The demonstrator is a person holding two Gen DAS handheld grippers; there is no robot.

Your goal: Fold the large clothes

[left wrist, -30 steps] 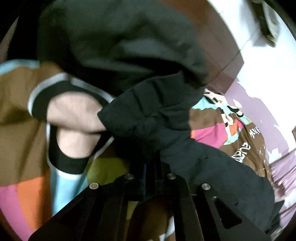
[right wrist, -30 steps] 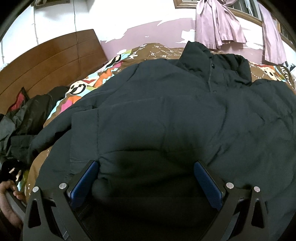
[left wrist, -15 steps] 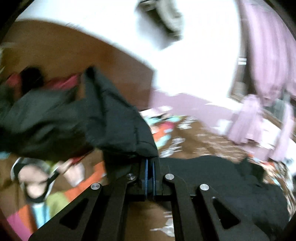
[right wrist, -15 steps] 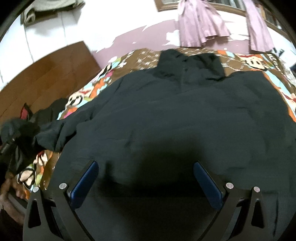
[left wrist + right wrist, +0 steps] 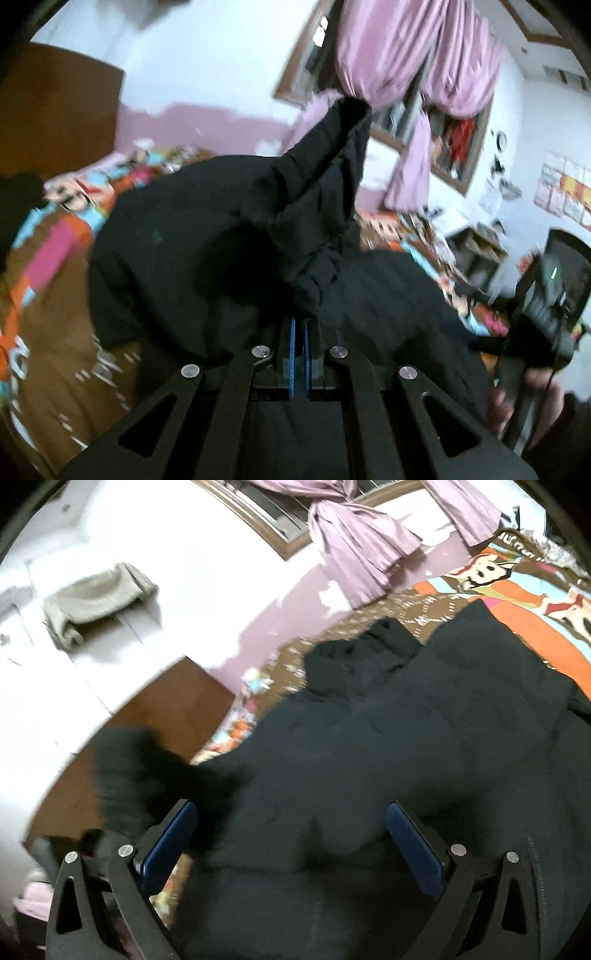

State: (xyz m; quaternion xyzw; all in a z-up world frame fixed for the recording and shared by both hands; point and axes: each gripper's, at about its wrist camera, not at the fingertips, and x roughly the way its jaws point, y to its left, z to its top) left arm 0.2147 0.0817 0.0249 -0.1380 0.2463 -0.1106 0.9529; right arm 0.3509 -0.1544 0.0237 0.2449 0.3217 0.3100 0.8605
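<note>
A large black padded jacket lies spread on a bed with a colourful cartoon bedspread. My left gripper is shut on the jacket's sleeve, which stands up in front of the camera over the jacket body. My right gripper is open and empty, hovering just above the jacket's lower part. The sleeve shows as a blurred dark shape at the left of the right wrist view. The other hand-held gripper shows at the right of the left wrist view.
A wooden headboard stands at the left end of the bed. Pink curtains hang at a window on the far wall. A grey cloth hangs on the white wall. Shelves with clutter stand past the bed.
My left gripper has swung the sleeve from the bed's left side up and over the jacket body. My right gripper has tilted and shifted, staying open above the jacket.
</note>
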